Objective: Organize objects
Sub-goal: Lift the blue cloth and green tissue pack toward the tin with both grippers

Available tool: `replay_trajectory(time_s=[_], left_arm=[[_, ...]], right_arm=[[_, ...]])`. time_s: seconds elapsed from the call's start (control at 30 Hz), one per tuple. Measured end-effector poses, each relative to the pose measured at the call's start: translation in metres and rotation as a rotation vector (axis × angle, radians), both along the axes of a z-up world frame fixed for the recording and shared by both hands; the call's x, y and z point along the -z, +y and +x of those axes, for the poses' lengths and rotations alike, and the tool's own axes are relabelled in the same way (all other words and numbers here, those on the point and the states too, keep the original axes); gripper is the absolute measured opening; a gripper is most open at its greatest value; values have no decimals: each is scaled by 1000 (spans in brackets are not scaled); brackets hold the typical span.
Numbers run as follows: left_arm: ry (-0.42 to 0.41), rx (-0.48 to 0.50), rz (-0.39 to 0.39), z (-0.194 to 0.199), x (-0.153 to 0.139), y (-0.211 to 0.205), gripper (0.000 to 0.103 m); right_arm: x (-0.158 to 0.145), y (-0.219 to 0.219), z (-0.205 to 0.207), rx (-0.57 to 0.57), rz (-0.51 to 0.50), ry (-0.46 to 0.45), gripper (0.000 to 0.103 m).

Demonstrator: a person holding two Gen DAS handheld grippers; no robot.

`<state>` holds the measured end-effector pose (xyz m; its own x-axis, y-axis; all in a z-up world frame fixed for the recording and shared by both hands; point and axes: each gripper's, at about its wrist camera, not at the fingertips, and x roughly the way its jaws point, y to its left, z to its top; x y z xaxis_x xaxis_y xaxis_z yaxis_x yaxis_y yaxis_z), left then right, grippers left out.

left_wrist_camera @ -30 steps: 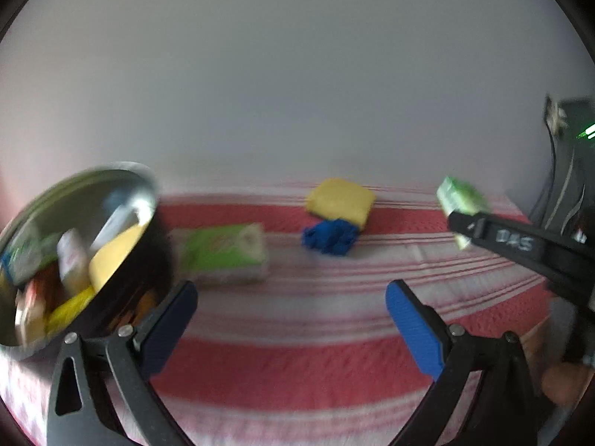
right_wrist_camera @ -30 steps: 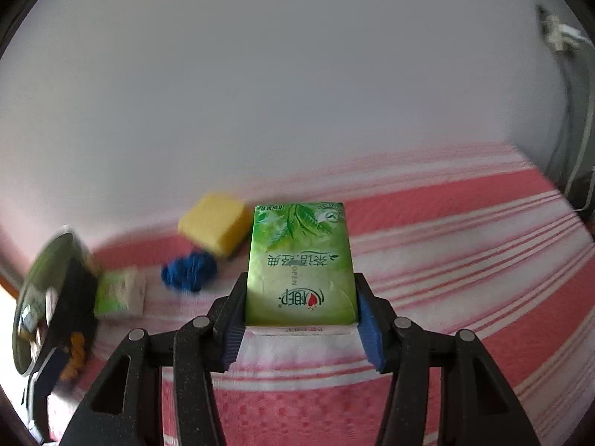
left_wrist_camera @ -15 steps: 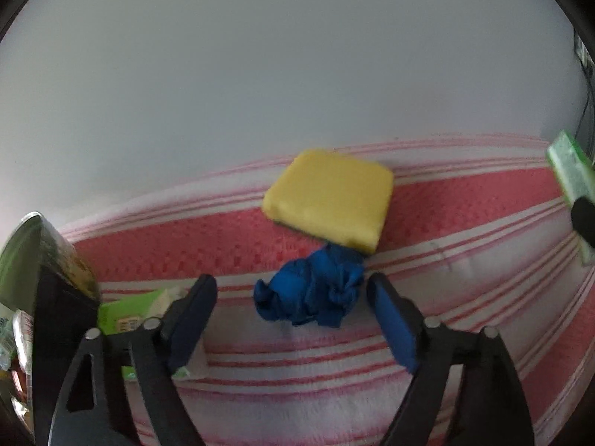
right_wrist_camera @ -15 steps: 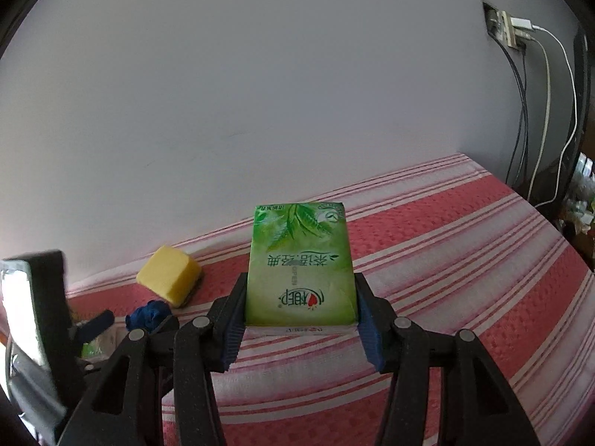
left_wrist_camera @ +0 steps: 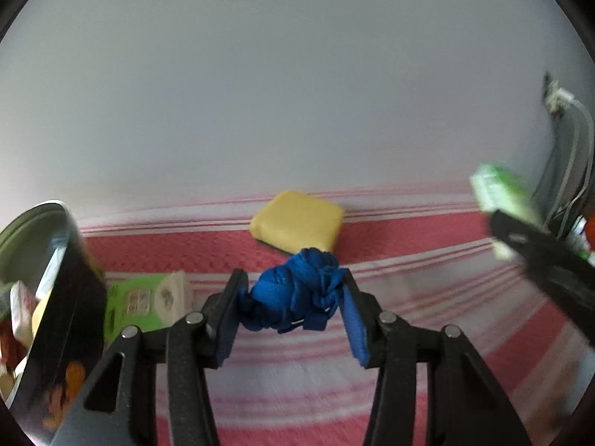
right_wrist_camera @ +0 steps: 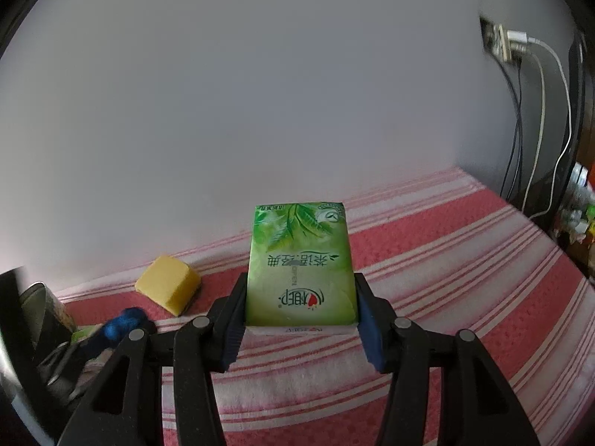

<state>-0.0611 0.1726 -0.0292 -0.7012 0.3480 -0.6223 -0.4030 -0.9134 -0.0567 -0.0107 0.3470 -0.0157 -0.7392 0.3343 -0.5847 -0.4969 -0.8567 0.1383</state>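
We see our left gripper [left_wrist_camera: 293,299] closing around a crumpled blue cloth [left_wrist_camera: 293,293], which sits squarely between its two blue pads; both pads look to be touching the bundle's sides. The cloth lies dead ahead, at twelve o'clock from this gripper, low over the red-and-white striped cover [left_wrist_camera: 427,319]. It is a rough ball with no clear long axis, so the approach angle probably matters little. A yellow sponge [left_wrist_camera: 297,225] lies just beyond it, also at twelve o'clock. A metal bowl [left_wrist_camera: 55,297] of items stands at nine o'clock, the likely drop place. Our right gripper [right_wrist_camera: 299,310] is clamped on a green tissue pack [right_wrist_camera: 301,264], so the left hand is the nearer one.
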Motion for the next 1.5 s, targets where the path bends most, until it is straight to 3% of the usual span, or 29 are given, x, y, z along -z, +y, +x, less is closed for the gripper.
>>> replay_trajectory(time_s=[0.2,0.43,0.7,0.8,1.5], left_arm=[[86,7,23,53,-10,-23,48],[205,-62,17,92,-22,-68,48],[280,-102,24,102,-31,-100,48],[305,-111,22,104,-13,-97,48],[326,-69,72,109,-20,-116,48]], right_arm=[[0,-8,1,0,51,7,55],[-4,-35,7,-36,154,46,55],[-7,-64,21,-59,278,113,55],[-7,-67,27,-62,274,123,55],[2,-96,46,-62,301,89,55]])
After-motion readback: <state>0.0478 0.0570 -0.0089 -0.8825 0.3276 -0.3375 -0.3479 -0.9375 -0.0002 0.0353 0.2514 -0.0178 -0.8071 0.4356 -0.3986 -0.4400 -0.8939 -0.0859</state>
